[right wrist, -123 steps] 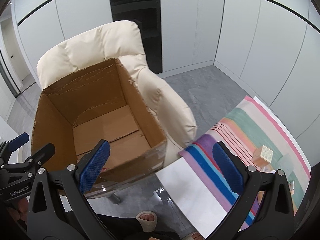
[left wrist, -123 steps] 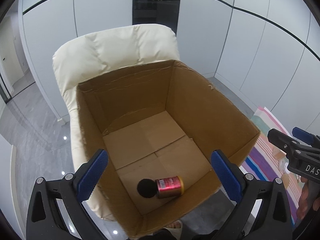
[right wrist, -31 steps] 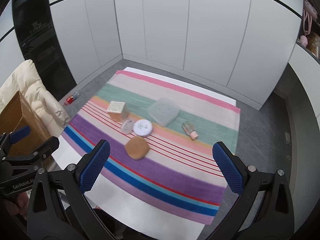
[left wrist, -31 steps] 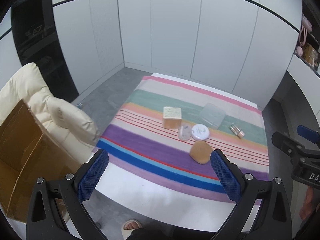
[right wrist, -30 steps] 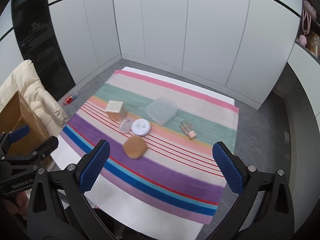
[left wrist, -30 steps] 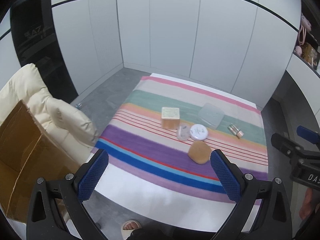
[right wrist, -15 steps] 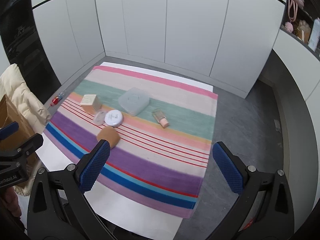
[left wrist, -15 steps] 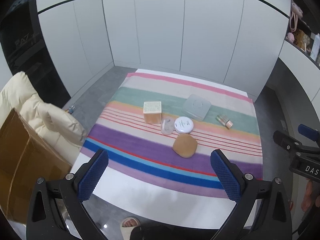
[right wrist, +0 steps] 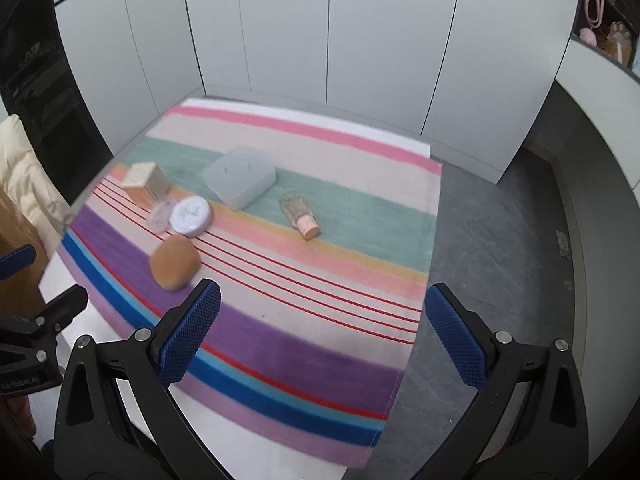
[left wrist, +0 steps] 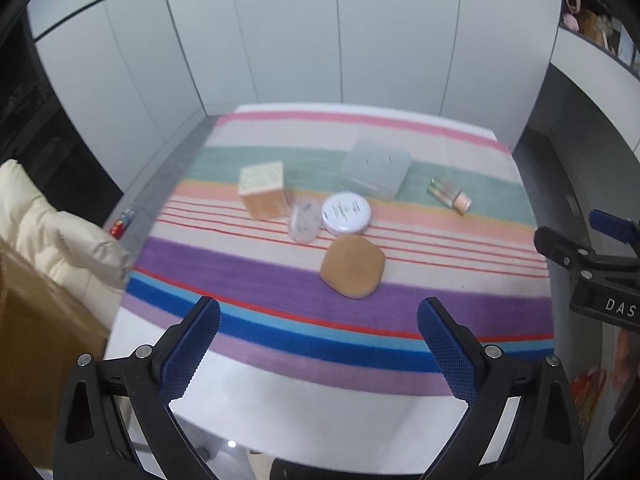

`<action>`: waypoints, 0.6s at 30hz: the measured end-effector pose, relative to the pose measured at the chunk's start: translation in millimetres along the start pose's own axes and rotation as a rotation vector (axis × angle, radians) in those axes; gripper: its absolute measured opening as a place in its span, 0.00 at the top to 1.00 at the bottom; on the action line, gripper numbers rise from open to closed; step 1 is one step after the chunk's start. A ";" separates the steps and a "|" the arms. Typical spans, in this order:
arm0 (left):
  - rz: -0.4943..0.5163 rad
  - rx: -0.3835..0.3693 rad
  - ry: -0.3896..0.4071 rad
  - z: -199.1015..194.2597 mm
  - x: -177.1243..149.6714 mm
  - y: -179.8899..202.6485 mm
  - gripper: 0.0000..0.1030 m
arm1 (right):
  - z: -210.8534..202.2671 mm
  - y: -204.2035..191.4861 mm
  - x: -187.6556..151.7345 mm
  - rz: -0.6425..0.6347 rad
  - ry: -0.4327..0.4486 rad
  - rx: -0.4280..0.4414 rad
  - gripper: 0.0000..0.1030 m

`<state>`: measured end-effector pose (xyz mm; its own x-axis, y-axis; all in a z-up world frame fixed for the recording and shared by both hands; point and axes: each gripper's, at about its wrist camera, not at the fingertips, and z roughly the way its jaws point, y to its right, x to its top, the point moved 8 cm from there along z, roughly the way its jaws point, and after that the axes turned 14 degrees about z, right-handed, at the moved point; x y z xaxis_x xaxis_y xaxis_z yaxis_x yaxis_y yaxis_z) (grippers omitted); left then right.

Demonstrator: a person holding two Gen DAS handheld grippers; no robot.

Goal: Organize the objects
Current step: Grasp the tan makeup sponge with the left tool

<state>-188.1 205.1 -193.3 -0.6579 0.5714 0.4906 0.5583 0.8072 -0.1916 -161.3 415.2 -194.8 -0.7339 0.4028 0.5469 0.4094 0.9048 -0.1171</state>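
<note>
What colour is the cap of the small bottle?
Pale pink, on the small bottle; the right wrist view shows it best.

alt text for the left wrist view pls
Open left gripper above a striped cloth holding a tan rounded pad, white round compact, cream box, clear square case and small bottle.

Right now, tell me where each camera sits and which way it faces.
Left wrist: rides the left claw, above the table's near edge, facing the striped cloth and tan pad; both open blue fingers show, the right claw at right.
Right wrist: rides the right claw, further right, facing the same cloth and the small bottle; open fingers show, the left claw at left.
Shared: tan pad, white round tin.
</note>
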 end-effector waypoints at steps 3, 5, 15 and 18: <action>-0.001 -0.029 0.000 24.0 0.9 4.3 0.05 | 24.4 2.3 -3.2 -0.009 -0.016 -0.005 0.00; 0.001 -0.032 -0.001 38.1 2.1 7.0 0.06 | 43.2 2.8 -5.9 -0.012 -0.030 -0.002 0.00; -0.018 -0.077 -0.055 111.3 -2.0 15.0 0.08 | 110.9 -3.0 -5.3 -0.040 -0.055 -0.005 0.00; -0.024 -0.100 -0.060 124.3 -0.9 16.8 0.17 | 127.2 -2.3 -1.8 -0.039 -0.058 -0.007 0.00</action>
<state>-241.0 236.5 -302.7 -0.6989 0.5627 0.4416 0.5881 0.8034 -0.0930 -229.9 430.0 -300.9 -0.7792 0.3752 0.5021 0.3837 0.9189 -0.0911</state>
